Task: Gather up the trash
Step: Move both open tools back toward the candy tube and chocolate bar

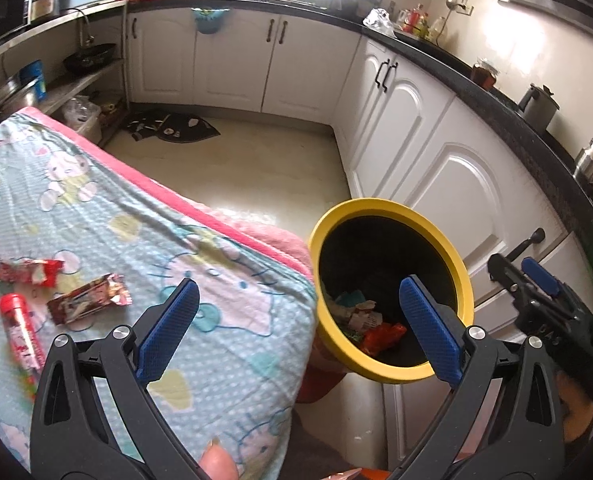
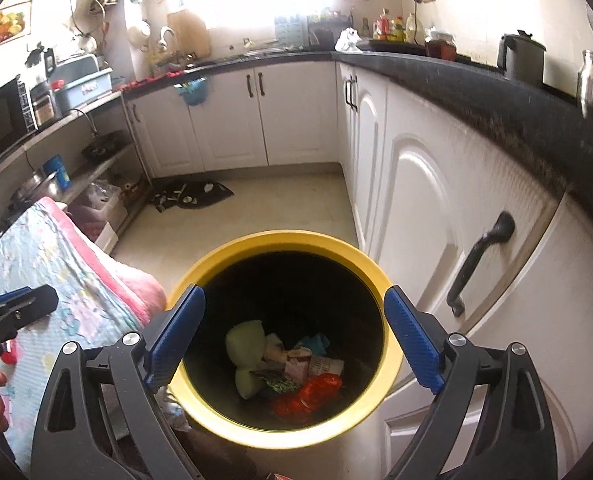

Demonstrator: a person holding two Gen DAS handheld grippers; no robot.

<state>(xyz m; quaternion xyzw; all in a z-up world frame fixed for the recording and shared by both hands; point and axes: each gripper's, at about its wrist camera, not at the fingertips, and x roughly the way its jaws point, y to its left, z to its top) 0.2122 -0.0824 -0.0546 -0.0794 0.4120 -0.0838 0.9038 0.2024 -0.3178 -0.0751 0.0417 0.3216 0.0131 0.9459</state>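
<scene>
A yellow-rimmed bin [image 1: 392,210] [image 2: 280,240] stands on the floor beside the bed, with several wrappers and crumpled scraps inside, an orange-red one [image 2: 310,396] among them. My right gripper [image 2: 294,336] hangs open above the bin's mouth, nothing between its blue pads. My left gripper [image 1: 298,328] is open and empty over the bed's corner and the bin's rim. On the cartoon-print bedsheet [image 1: 96,216] lie a brown wrapper [image 1: 90,304], a red-and-white wrapper [image 1: 26,272] and a red tube [image 1: 20,330]. The right gripper [image 1: 536,280] shows at the right edge of the left wrist view.
White cabinet doors [image 2: 436,208] with black handles run close along the right of the bin under a dark countertop [image 2: 476,92]. A dark mat [image 1: 172,126] lies on the pale floor further back. Shelves with pots [image 1: 88,58] stand on the left.
</scene>
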